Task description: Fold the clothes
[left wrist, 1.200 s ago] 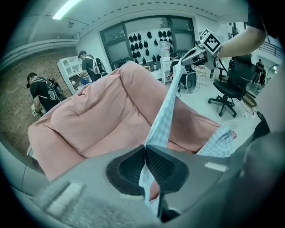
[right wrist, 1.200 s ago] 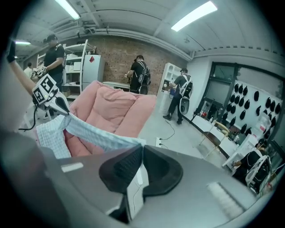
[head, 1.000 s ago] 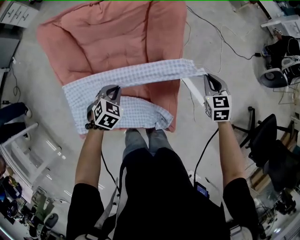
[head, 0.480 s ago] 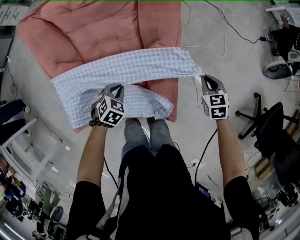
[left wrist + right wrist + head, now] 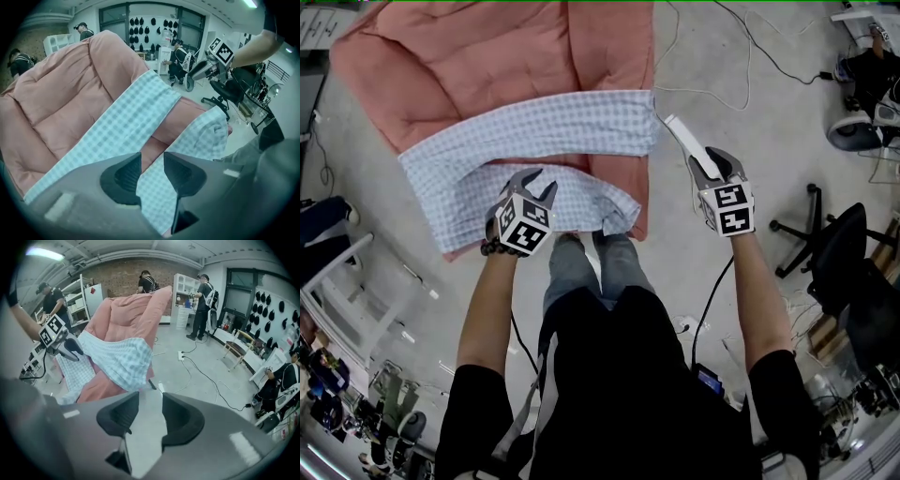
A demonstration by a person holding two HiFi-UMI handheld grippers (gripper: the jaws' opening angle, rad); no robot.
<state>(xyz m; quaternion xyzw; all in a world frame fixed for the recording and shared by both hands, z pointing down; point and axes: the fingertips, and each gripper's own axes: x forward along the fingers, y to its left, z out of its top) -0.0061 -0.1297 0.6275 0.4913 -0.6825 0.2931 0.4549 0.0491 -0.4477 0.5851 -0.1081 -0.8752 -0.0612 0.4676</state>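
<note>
Two pairs of jaws: part-way apart, just been opening.
Left gripper [image 5: 537, 180]: over the shirt's near fold; checked cloth shows between the jaws, unpressed.
Right gripper [image 5: 710, 159]: off the quilt's right edge, bare floor between the jaws.
Shirt [image 5: 534, 127]: spread across the pink quilt [image 5: 487, 56], reaching its right edge.
Open room: floor [image 5: 750, 103] to the right, with a white strip [image 5: 680, 141] beside the right gripper.
</note>
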